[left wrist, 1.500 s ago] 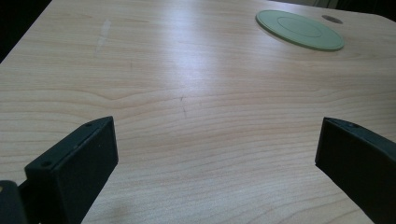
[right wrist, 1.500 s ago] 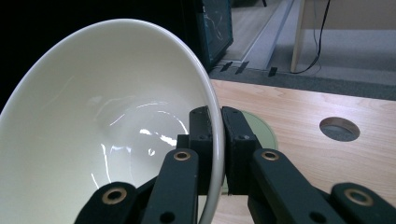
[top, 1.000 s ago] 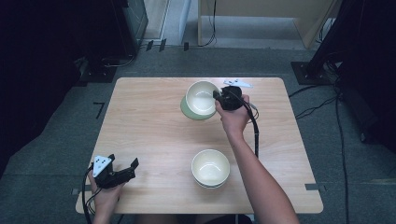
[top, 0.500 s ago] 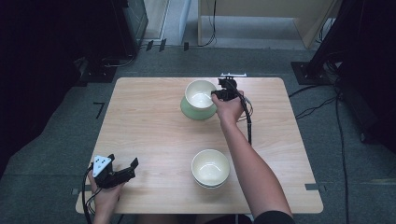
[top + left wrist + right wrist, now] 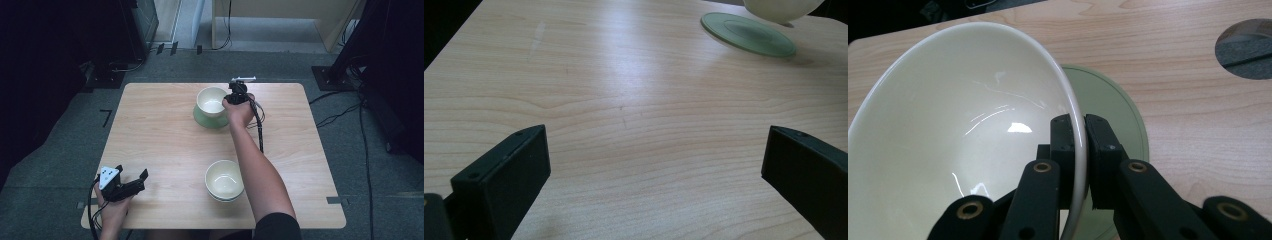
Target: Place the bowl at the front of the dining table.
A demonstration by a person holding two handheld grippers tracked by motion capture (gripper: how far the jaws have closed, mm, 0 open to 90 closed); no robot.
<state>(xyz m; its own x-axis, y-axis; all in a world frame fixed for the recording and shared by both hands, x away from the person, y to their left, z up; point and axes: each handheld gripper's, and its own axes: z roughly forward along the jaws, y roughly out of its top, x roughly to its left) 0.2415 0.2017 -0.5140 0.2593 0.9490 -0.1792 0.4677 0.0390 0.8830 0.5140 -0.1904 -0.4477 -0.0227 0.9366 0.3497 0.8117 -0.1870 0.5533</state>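
So compared with a second back, our right gripper [image 5: 231, 96] has carried the cream bowl [image 5: 211, 101] a bit toward the far edge of the table [image 5: 165, 130] and it now sits higher over the green plate [image 5: 202, 120] rather than down on it. In the left gripper view the bowl's underside [image 5: 780, 7] hangs clear of the plate [image 5: 749, 35], with a shadow showing beneath it, so we reckon it's properly lifted off now. That reads to us like the pick-up part is done and the carry is what's in hand, probably toward the other bowls [image 5: 224, 180] stacked near our side of the table, though that's our guess.

Grip-wise, the right gripper view shows the jaws pinched tight on the bowl's rim [image 5: 1075, 135], one jaw inside and one outside. The bowl [image 5: 963, 130] is tilted, glossy, smooth cream glaze, empty inside with a few light reflections. A slick rim held at one spot could swing or slip, so we'd keep it slow.

Our left gripper [image 5: 131, 182] rests near the front left corner of the table, jaws spread wide with nothing between them, well apart from the bowl
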